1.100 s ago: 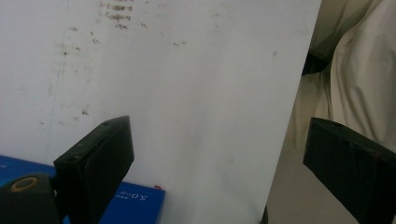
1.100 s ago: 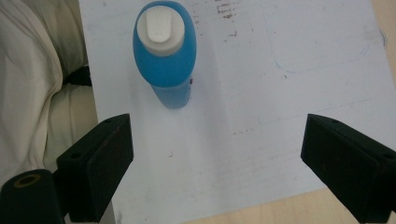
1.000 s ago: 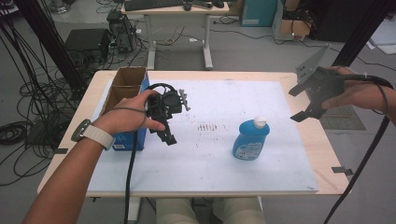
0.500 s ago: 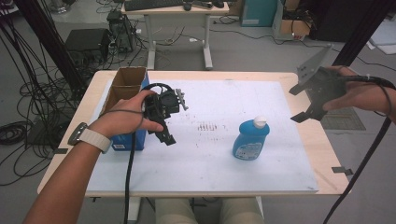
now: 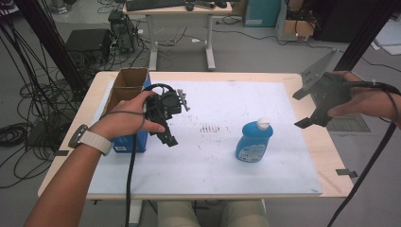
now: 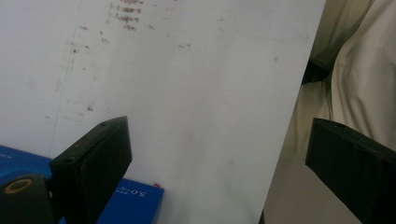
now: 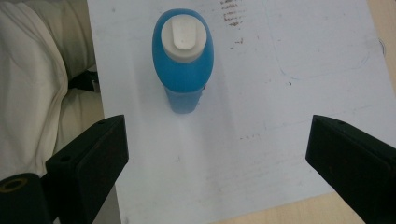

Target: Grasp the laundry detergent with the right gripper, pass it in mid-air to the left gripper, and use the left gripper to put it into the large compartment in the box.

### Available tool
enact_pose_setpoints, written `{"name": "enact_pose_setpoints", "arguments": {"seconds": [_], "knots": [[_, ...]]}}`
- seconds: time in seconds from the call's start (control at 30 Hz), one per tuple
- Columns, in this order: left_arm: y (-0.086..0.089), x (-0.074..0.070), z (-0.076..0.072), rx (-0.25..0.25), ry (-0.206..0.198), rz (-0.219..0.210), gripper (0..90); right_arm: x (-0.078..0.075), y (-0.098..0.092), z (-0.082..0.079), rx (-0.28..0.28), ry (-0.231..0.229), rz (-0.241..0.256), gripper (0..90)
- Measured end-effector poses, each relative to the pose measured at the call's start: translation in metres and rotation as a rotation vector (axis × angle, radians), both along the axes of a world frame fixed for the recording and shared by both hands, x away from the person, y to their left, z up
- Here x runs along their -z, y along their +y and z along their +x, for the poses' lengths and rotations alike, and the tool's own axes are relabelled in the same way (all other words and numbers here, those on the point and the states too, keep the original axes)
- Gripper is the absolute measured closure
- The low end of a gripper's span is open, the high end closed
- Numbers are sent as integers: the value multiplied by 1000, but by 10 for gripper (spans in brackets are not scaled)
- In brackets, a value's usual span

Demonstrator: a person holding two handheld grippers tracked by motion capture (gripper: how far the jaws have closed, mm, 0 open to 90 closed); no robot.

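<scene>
A blue bottle (image 5: 254, 142) with a white cap stands upright on the white sheet (image 5: 213, 165), right of centre. My right gripper (image 5: 306, 111) hovers in the air off the table's right edge, open and holding nothing. In the right gripper view the bottle (image 7: 183, 56) appears from above, ahead of the wide-apart jaws of my right gripper (image 7: 217, 123). My left gripper (image 5: 166, 135) is over the sheet's left part, its jaws pointing down toward the near edge. The left gripper view has my left gripper (image 6: 219, 130) open above bare sheet (image 6: 187, 93).
An open cardboard box (image 5: 126, 85) stands at the table's left edge, with a blue box (image 5: 124, 143) in front of it, beside my left hand. The blue box (image 6: 135, 200) lies just behind the left jaw. Cables trail from both grippers. Faint brown marks (image 5: 210, 127) dot the sheet's middle.
The right gripper has sunk slightly and edged toward the table. The left gripper and the bottle stay about where they were.
</scene>
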State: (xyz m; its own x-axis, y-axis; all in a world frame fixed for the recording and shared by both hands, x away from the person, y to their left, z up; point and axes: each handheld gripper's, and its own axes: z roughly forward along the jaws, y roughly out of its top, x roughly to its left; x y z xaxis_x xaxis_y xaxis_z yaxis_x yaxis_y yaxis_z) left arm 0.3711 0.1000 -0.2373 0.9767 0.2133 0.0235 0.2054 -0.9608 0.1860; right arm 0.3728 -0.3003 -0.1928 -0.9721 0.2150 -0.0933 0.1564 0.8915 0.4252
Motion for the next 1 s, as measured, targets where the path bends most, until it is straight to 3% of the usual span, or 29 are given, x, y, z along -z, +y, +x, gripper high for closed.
{"name": "enact_pose_setpoints", "arguments": {"seconds": [0.5, 1.0], "knots": [[0, 1, 2, -8, 5, -5, 75, 14, -4, -8, -2, 15, 45, 50], [1, 3, 5, -15, 5, -12, 78, 41, -7, -10, 19, 26, 106, 46]]}}
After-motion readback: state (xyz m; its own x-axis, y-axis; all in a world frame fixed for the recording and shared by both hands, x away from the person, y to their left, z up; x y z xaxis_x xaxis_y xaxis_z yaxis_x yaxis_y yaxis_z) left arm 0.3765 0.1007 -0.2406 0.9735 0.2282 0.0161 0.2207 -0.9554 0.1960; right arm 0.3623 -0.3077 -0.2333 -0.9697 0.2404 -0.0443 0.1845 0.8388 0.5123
